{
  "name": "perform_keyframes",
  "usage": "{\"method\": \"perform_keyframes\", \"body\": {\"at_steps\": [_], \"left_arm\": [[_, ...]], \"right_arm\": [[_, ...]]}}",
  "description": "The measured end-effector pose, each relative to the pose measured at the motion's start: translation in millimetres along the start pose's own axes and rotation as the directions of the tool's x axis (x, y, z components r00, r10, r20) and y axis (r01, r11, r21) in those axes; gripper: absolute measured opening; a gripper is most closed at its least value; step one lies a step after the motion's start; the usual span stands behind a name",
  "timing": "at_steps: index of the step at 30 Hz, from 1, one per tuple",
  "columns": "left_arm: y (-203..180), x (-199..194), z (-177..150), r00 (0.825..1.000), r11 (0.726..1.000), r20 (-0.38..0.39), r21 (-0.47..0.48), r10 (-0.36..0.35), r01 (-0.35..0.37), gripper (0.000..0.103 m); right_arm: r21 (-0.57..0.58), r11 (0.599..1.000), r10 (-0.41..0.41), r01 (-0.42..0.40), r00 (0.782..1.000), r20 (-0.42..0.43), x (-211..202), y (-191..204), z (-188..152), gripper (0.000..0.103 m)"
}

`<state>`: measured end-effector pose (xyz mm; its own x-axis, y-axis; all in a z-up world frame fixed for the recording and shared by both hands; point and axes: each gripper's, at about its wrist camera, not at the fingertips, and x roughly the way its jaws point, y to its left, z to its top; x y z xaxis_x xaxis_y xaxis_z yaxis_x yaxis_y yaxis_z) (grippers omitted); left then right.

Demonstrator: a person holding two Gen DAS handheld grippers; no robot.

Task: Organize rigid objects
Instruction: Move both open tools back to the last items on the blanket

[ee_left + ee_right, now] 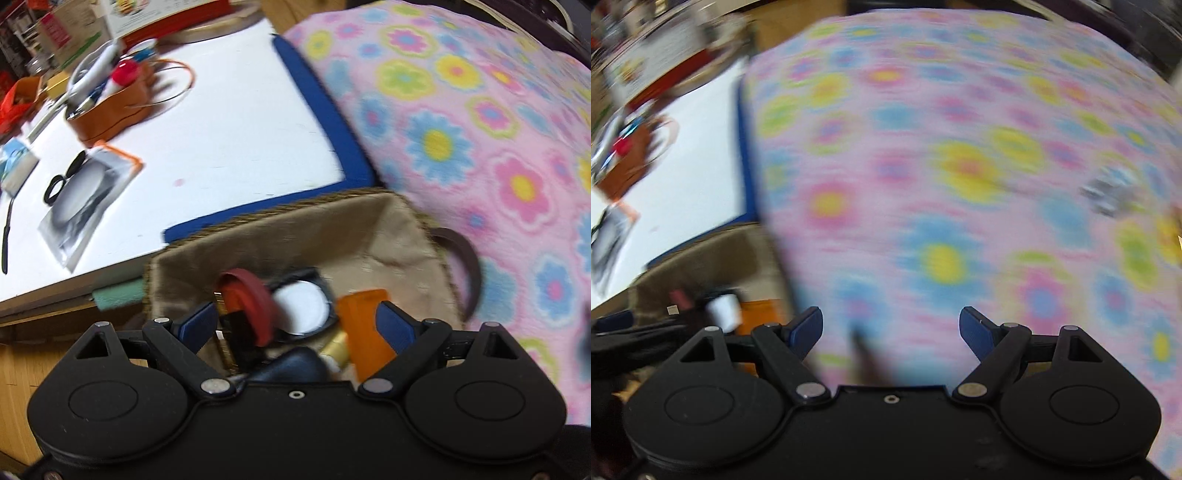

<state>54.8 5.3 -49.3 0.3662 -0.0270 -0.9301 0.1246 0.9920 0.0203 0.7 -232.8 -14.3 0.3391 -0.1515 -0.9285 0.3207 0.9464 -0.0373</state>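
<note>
Several rigid items jumbled in fabric-lined woven basket (388, 236), left gripper (295, 325) empty, right gripper (891, 332) empty, jaws spread

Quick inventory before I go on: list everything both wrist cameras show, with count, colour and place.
basket: one, woven brown with beige lining, under the left gripper, beside the table corner
red ring: one, in the basket
round white compact: one, black frame, in the basket
orange block: one, in the basket
table: one, white top with blue edge
orange holder: one, on the table, full of pens
floral blanket: one, pink, right of the table
grey object: one, on the blanket, too blurred to name
left gripper: open, empty, above the basket
right gripper: open, empty, above the blanket
</note>
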Motion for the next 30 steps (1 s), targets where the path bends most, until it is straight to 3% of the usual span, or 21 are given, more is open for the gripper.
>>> {"method": "perform_keyframes", "body": {"at_steps": [7, 12, 16, 17, 19, 20, 21, 22, 26, 30], "left_arm": [[-85, -43, 29, 0.997, 0.99, 0.042, 0.13, -0.058, 0.052, 0.089], [-167, -78, 55, 0.987, 0.961, 0.071, 0.249, -0.142, 0.12, 0.09], [-234, -88, 67, 0.981, 0.933, 0.072, 0.329, -0.18, 0.147, 0.09], [-250, -88, 70, 0.98, 0.926, 0.067, 0.345, -0.186, 0.153, 0.09], [-279, -85, 74, 0.978, 0.913, 0.046, 0.37, -0.205, 0.174, 0.09], [-292, -83, 75, 0.976, 0.908, 0.029, 0.373, -0.215, 0.189, 0.09], [-305, -79, 78, 0.974, 0.904, 0.008, 0.374, -0.225, 0.206, 0.09], [-317, -75, 80, 0.972, 0.9, -0.015, 0.374, -0.235, 0.223, 0.09], [-355, -54, 84, 0.965, 0.9, -0.083, 0.349, -0.247, 0.26, 0.09], [-376, -37, 88, 0.972, 0.921, -0.095, 0.312, -0.213, 0.233, 0.085]], "right_arm": [[0.203, 0.954, -0.234, 0.221, 0.971, 0.041, -6, -155, 8, 0.081], [0.28, 0.921, -0.29, 0.271, 0.957, 0.03, 7, -225, 27, 0.081], [0.29, 0.917, -0.29, 0.274, 0.957, 0.013, 29, -253, 41, 0.079], [0.29, 0.918, -0.286, 0.271, 0.958, 0.007, 33, -257, 41, 0.071], [0.305, 0.925, -0.244, 0.225, 0.969, 0.026, 33, -265, 39, 0.066], [0.302, 0.928, -0.238, 0.217, 0.971, 0.034, 31, -270, 38, 0.053], [0.293, 0.931, -0.24, 0.22, 0.97, 0.035, 29, -272, 38, 0.033], [0.287, 0.93, -0.247, 0.227, 0.968, 0.034, 26, -273, 37, 0.026], [0.298, 0.934, -0.217, 0.2, 0.976, 0.028, 21, -287, 29, 0.024], [0.29, 0.937, -0.211, 0.194, 0.977, 0.027, 13, -295, 18, 0.024]]}}
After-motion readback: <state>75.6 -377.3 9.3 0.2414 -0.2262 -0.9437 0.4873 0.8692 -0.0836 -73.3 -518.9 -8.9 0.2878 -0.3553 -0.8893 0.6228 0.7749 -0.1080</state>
